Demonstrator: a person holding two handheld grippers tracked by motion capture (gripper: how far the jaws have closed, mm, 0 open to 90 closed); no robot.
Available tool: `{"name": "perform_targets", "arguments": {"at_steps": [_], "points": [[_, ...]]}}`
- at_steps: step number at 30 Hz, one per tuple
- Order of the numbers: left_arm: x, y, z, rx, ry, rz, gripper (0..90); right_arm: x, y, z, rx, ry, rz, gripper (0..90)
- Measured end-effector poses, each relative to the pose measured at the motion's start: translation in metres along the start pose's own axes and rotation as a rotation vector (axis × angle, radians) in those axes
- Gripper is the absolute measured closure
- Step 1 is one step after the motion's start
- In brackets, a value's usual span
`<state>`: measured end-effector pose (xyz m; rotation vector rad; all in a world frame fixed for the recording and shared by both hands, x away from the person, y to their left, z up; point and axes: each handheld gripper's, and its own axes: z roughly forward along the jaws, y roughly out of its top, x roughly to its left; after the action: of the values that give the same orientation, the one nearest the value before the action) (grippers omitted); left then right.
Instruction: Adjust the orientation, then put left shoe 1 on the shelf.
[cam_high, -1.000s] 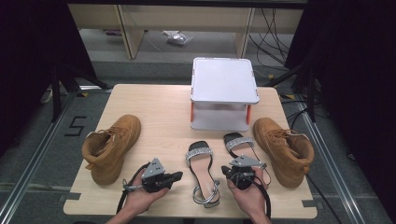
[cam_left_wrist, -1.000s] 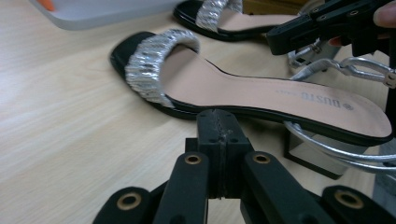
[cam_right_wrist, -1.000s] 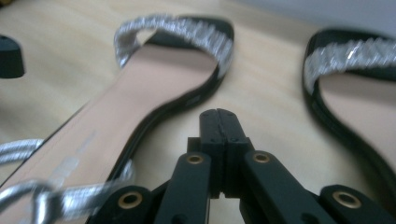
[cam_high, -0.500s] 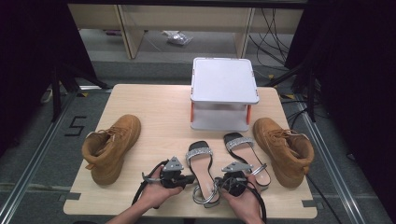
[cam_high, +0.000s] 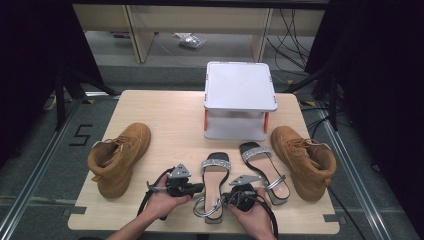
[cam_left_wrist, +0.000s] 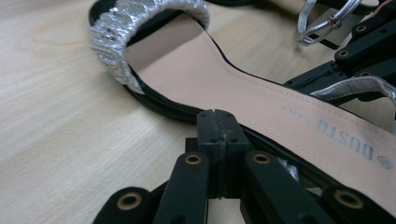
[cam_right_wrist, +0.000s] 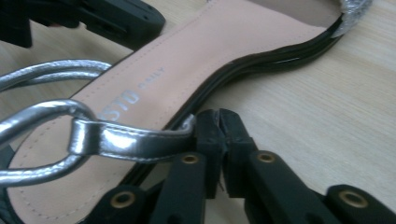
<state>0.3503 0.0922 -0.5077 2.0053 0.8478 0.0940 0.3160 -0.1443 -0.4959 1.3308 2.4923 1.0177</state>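
Note:
A black sandal (cam_high: 214, 181) with a silver toe band and silver ankle strap lies at the table's front centre. My left gripper (cam_high: 200, 189) is shut, and its tip (cam_left_wrist: 217, 116) touches the sole's left edge (cam_left_wrist: 243, 93). My right gripper (cam_high: 228, 196) sits at the sandal's right edge near the heel. Its jaws (cam_right_wrist: 219, 116) have just been opening and stand a crack apart with nothing between them. The silver strap (cam_right_wrist: 116, 135) ends against its left jaw. The matching sandal (cam_high: 265, 170) lies just to the right.
A tan boot (cam_high: 120, 157) lies at the left and another tan boot (cam_high: 302, 160) at the right. A white two-level stand (cam_high: 240, 97) with orange posts sits at the back centre of the wooden table (cam_high: 160, 115).
Both hands have moved inward to the middle sandal, the left gripper rightward and the right gripper leftward, so they now flank its heel end.

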Motion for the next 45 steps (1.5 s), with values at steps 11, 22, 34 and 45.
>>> {"name": "perform_targets", "arguments": {"at_steps": [11, 22, 34, 45], "points": [[0.014, 0.007, -0.03, -0.124, 0.062, 0.016, 83.3, -0.02, 0.019, -0.027, -0.03, -0.009, 0.137, 66.0], [0.023, 0.015, -0.039, -0.201, 0.096, 0.015, 78.4, -0.008, 0.025, -0.017, -0.023, -0.005, 0.174, 53.8], [0.03, 0.048, -0.048, -0.276, 0.125, 0.045, 85.8, 0.001, 0.041, -0.018, 0.021, -0.007, 0.169, 49.3], [0.049, 0.114, -0.046, -0.352, 0.17, 0.101, 86.7, 0.007, 0.061, -0.005, 0.106, -0.004, 0.223, 41.4]]}}
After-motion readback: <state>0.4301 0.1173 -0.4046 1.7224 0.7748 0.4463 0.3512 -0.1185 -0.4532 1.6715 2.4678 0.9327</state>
